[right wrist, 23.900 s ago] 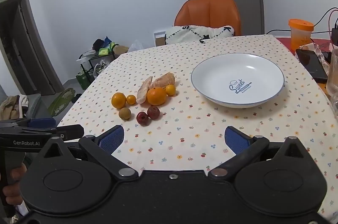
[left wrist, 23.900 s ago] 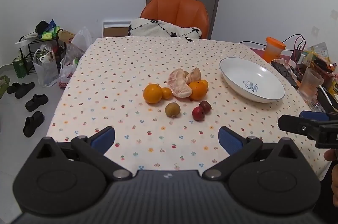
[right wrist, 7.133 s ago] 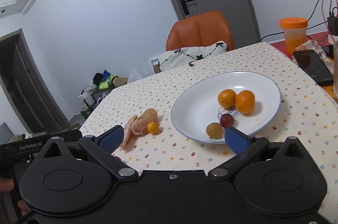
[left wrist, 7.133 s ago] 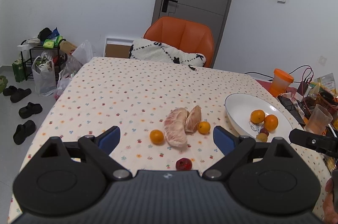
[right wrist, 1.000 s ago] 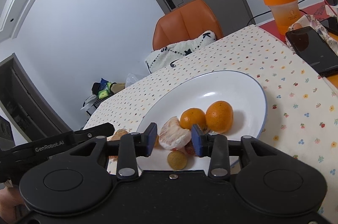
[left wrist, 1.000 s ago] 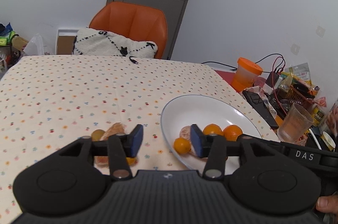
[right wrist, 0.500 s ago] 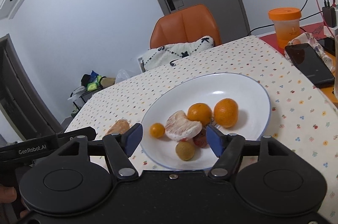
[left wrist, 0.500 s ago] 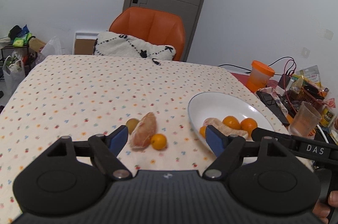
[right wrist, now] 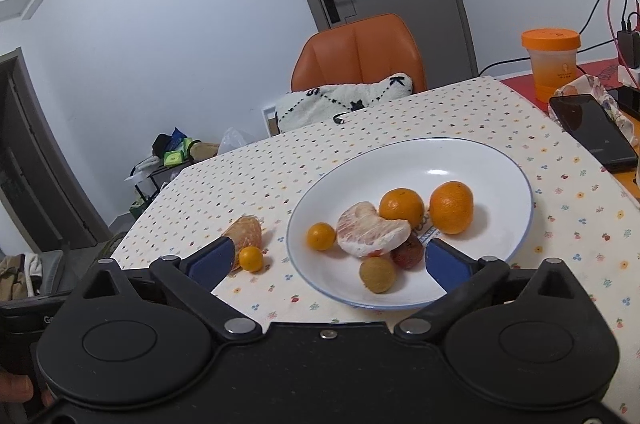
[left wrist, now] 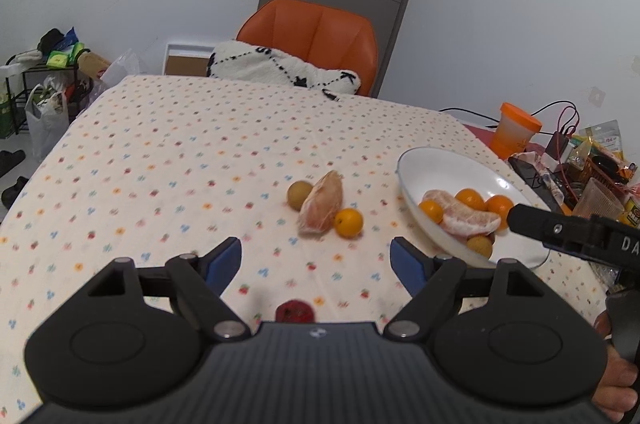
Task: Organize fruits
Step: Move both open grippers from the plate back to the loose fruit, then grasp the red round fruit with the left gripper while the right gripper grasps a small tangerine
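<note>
Left gripper (left wrist: 316, 258): bottom centre of the left view, jaws wide apart and empty; half a second ago it was nearer the plate, a second ago narrowed around a small orange over the plate.
Right gripper (right wrist: 328, 260): bottom centre of the right view, jaws wide apart and empty; a second ago it was narrowed around the peeled segment over the plate.
Red fruit (left wrist: 294, 311): lower centre of the left view, on the tablecloth, just ahead of the left gripper's body.
Small orange (left wrist: 349, 222): centre of the left view, on the cloth, touching the loose peeled segment (left wrist: 322, 207).
Brown fruit (left wrist: 300, 196): just behind that segment, on the cloth.
Plate (right wrist: 496, 164): centre of the right view; holds a small orange (right wrist: 321, 236), a peeled segment (right wrist: 370, 230), two oranges (right wrist: 401, 204) (right wrist: 451, 202), a brown fruit (right wrist: 377, 274) and a red fruit (right wrist: 407, 252).
Change: small orange and segment have both just been let go into the plate; both grippers have backed off.
Meaning for task: judged well over halfway; four pieces remain on the cloth, red fruit nearest the left gripper.
Tablecloth (left wrist: 160, 152): dotted, fills the middle of both views.
Chair (left wrist: 316, 32): orange, upper centre, beyond the table.
</note>
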Demonstrator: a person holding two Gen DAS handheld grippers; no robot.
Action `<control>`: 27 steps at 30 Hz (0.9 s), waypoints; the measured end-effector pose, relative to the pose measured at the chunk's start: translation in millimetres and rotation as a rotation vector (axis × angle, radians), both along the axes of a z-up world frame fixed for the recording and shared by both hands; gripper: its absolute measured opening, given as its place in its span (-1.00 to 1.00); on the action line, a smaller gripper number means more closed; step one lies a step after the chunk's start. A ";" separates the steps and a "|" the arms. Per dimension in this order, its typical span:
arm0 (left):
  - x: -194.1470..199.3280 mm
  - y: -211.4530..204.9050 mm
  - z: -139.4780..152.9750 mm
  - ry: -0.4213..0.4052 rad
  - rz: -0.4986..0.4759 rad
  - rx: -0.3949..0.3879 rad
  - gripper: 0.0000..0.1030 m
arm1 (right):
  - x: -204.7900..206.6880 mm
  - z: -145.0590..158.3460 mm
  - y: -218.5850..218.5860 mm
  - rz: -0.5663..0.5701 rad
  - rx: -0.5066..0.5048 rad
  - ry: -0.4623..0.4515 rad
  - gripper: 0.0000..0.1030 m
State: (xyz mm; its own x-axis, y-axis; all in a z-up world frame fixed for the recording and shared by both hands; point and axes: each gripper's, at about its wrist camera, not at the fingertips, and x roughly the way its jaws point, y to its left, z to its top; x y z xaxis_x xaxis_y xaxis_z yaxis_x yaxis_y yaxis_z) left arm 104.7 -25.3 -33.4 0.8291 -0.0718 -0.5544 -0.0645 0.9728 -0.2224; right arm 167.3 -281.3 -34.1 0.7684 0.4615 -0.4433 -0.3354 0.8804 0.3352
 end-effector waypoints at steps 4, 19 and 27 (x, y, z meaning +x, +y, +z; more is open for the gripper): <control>-5.3 5.9 -6.6 0.008 0.004 -0.010 0.55 | -5.5 -4.9 6.2 0.012 -0.004 0.007 1.00; -10.4 6.8 -27.9 0.028 -0.061 -0.045 0.31 | -15.2 -4.2 33.0 0.083 -0.038 -0.008 0.99; -3.4 17.9 -34.3 0.053 -0.042 -0.038 -0.58 | -10.7 -6.5 52.8 0.138 -0.057 -0.005 0.60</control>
State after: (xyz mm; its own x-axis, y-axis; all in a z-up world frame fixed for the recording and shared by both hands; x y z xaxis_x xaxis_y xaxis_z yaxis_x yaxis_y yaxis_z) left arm 101.2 -7.4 -67.6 0.7947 -0.1281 -0.5934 -0.0362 0.9657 -0.2571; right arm 156.6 -228.4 -40.6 0.7019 0.5367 -0.4683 -0.4558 0.8437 0.2837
